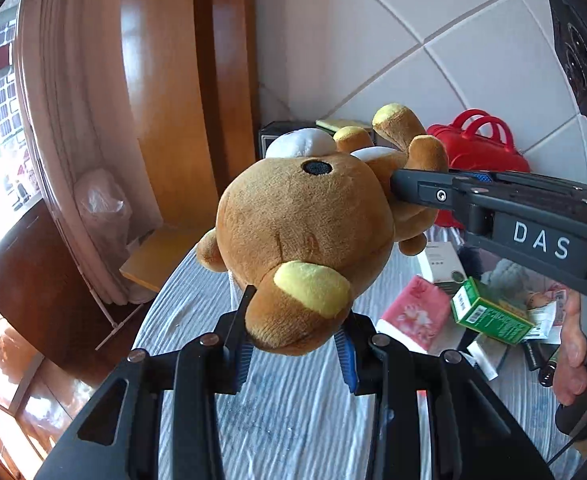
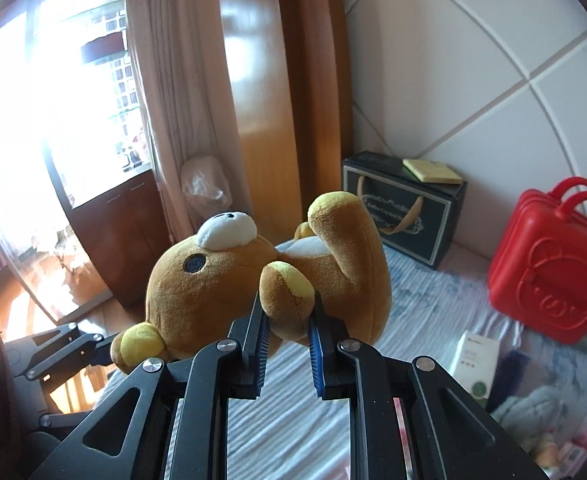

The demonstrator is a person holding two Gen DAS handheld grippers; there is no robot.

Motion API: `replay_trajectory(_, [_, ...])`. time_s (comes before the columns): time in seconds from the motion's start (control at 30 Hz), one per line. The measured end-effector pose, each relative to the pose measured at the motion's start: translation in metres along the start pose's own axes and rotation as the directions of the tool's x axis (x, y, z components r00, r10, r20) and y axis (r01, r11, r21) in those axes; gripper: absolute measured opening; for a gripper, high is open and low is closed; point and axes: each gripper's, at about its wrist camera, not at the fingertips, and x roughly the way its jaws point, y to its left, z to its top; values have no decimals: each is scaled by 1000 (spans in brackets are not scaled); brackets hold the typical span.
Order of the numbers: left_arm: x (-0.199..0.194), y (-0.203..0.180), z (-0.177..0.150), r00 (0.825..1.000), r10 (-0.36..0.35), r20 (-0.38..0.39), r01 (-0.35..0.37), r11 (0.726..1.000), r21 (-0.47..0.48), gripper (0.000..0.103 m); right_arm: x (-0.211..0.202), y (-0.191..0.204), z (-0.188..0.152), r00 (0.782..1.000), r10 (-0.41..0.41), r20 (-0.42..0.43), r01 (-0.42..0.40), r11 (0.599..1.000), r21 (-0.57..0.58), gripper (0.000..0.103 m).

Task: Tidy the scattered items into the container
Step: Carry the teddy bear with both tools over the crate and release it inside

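A brown teddy bear (image 1: 301,220) with yellow ears and paws hangs upside down in the air above the bed. My left gripper (image 1: 299,328) is shut on one of its ears. My right gripper (image 2: 289,312) is shut on one of its paws; it also shows in the left wrist view (image 1: 397,188), coming in from the right. The bear fills the middle of the right wrist view (image 2: 221,292). A red toy suitcase (image 2: 549,272) stands upright and closed at the back right of the bed, and shows behind the bear in the left wrist view (image 1: 481,148).
A dark gift bag (image 2: 401,212) with a yellow pad on top stands against the tiled wall. Scattered on the striped bedsheet (image 1: 293,412) lie a pink tissue pack (image 1: 413,316), a green box (image 1: 489,312) and a white box (image 2: 475,360). Curtain and window at left.
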Motion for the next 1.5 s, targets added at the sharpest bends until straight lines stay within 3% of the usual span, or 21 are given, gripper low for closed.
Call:
replay_trajectory(0.23, [-63,-106,11,992,-98,83,93,994,59,34,-126,-47,-19,989,-130,75,131,991,-11,17])
replay_trajectory(0.47, [-117,-208,23,956,-264,126,236,951,199,34,-240,-97,-38,945,-306,113,298,951,84,17])
replay_trajectory(0.63, [-154,-274,26,903,-414,119,361,878,314,34,-314,-124,-55,881,-465,93,449,881,152,17])
replay_trajectory(0.8, [-196,-353,22,836,-541,91,464,787,406,34,-398,-150,-83,792,-606,73,580,785,219,17])
replay_trajectory(0.93, [-232,-426,5,785,-617,61,522,711,472,34,-466,-177,-116,726,-686,46,651,708,272,17])
replay_trajectory(1.03, [-251,-487,-11,762,-647,35,547,670,502,35,-515,-203,-142,692,-722,22,684,665,299,17])
replay_trajectory(1.13, [-264,-549,-25,755,-656,3,564,652,507,35,-560,-239,-167,675,-738,-8,704,641,306,17])
replay_trajectory(1.27, [-270,-627,-48,756,-650,-80,593,627,505,35,-608,-295,-205,674,-734,-80,719,628,299,17])
replay_trajectory(1.4, [-268,-693,-75,768,-607,-207,616,608,501,35,-634,-350,-251,694,-697,-180,711,625,323,17])
replay_trajectory(1.5, [-264,-729,-93,776,-557,-294,621,599,506,36,-648,-380,-287,696,-673,-248,714,612,341,17])
